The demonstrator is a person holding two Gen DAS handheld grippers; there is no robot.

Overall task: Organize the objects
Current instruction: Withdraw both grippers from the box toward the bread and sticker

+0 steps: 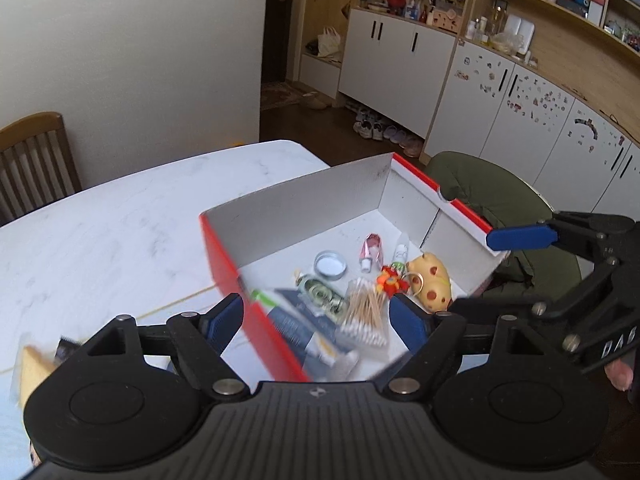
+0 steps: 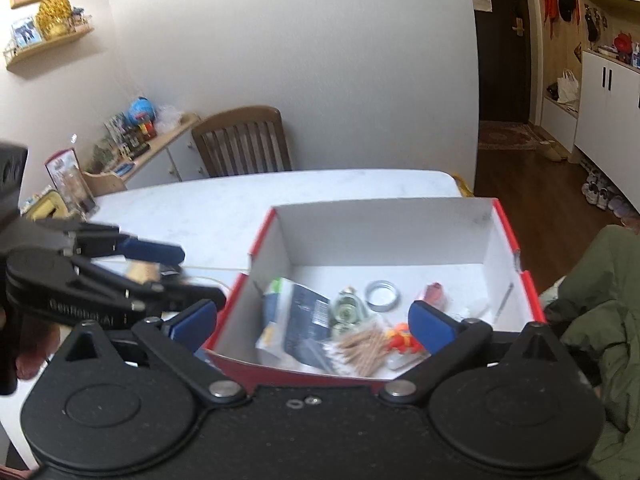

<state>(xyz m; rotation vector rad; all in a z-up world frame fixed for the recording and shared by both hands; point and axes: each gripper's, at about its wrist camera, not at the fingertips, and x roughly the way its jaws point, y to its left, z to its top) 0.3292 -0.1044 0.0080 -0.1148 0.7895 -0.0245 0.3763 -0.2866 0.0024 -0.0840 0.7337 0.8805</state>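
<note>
A red box with white inside (image 1: 312,200) (image 2: 384,232) stands on the white marble table (image 1: 120,216). In it lie a blue packet (image 1: 304,328) (image 2: 304,316), a bundle of cotton swabs (image 1: 366,316) (image 2: 366,346), a round tin lid (image 1: 330,265) (image 2: 383,295), a small green bottle (image 1: 320,290), a pink tube (image 1: 372,250), an orange toy (image 1: 390,280) and a yellow spotted toy (image 1: 432,284). My left gripper (image 1: 320,320) is open and empty, astride the box's near left wall. My right gripper (image 2: 314,320) is open and empty, over the box's near edge; it also shows in the left wrist view (image 1: 520,238).
A yellow-brown item (image 1: 34,368) lies on the table left of the box. A wooden chair (image 2: 244,140) stands at the table's far side. A green jacket on a chair (image 2: 600,320) is right of the box. Cupboards and shelves (image 1: 500,92) line the far wall.
</note>
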